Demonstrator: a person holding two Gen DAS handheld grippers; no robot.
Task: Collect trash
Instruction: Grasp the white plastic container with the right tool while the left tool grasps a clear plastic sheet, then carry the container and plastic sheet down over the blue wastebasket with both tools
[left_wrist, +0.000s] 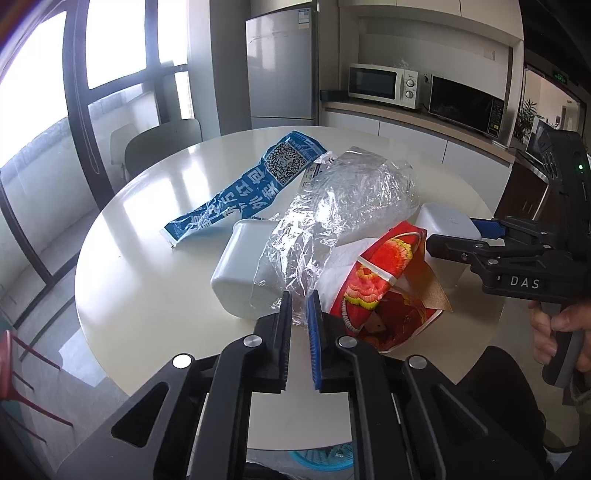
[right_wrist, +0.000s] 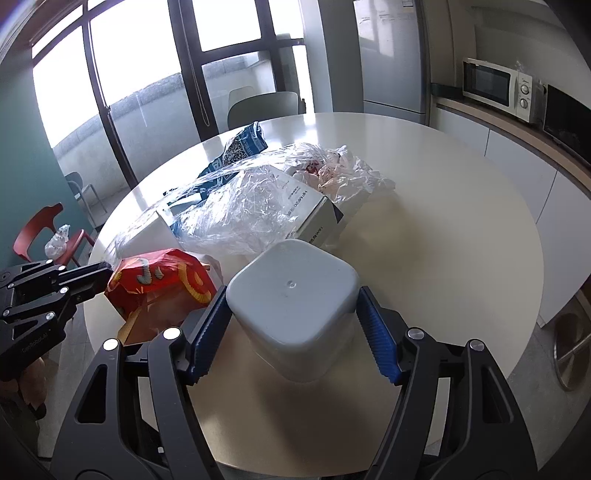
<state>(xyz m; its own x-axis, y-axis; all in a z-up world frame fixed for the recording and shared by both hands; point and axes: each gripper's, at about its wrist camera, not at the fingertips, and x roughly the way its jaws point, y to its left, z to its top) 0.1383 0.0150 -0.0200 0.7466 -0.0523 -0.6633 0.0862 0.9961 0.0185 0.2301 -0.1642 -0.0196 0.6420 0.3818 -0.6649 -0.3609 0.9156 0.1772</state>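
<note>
The left gripper (left_wrist: 299, 308) is clenched on the near edge of the crumpled clear plastic film (left_wrist: 332, 218), which drapes over a white rectangular plastic tub (left_wrist: 236, 273). The right gripper (right_wrist: 291, 317) grasps an upturned pale grey square plastic container (right_wrist: 291, 295) standing on the round cream table (right_wrist: 461, 229), just beside the red floral paper bag (right_wrist: 159, 284). A blue printed wrapper (left_wrist: 251, 184) lies farther back.
</note>
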